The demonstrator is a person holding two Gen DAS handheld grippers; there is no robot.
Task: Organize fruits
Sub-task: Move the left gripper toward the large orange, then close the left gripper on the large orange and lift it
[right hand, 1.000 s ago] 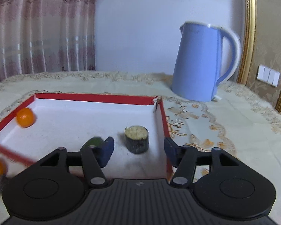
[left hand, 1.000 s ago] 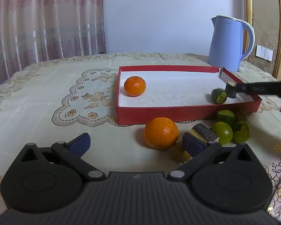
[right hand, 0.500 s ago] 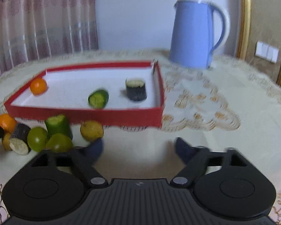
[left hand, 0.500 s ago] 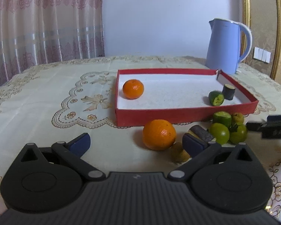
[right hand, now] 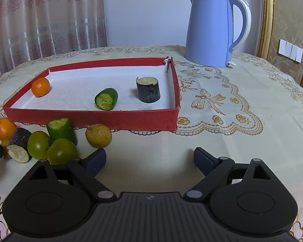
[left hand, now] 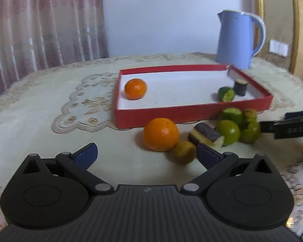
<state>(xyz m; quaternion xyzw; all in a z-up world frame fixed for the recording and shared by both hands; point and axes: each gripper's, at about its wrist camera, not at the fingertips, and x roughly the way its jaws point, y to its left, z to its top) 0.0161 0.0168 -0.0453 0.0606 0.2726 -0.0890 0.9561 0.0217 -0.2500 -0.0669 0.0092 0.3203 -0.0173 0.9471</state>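
Observation:
A red tray (left hand: pixel 192 111) (right hand: pixel 91 119) holds a small orange (left hand: pixel 135 88) (right hand: pixel 40 87), a green cucumber piece (left hand: pixel 226 94) (right hand: pixel 106 98) and a dark eggplant piece (left hand: pixel 240 84) (right hand: pixel 148 90). In front of it lie a large orange (left hand: pixel 161 134) (right hand: pixel 4 128), a brownish fruit (left hand: pixel 184 151), a dark eggplant chunk (left hand: pixel 206 136) (right hand: pixel 19 144), two green tomatoes (left hand: pixel 228 132) (right hand: pixel 62 150), a cucumber stub (right hand: pixel 61 128) and a yellow-brown fruit (right hand: pixel 98 135). My left gripper (left hand: pixel 146 154) is open and empty, just short of the large orange. My right gripper (right hand: pixel 149 159) is open and empty, right of the pile.
A blue electric kettle (left hand: pixel 237 40) (right hand: pixel 214 29) stands behind the tray's right corner. The table has a cream embroidered cloth (right hand: pixel 222 109). Curtains hang at the back left. A gold frame and a wall switch (right hand: pixel 290 50) are at the right.
My right gripper has drawn back out of the tray, leaving the eggplant piece standing there, and now sits low beside the fruit pile. My left gripper has shifted slightly.

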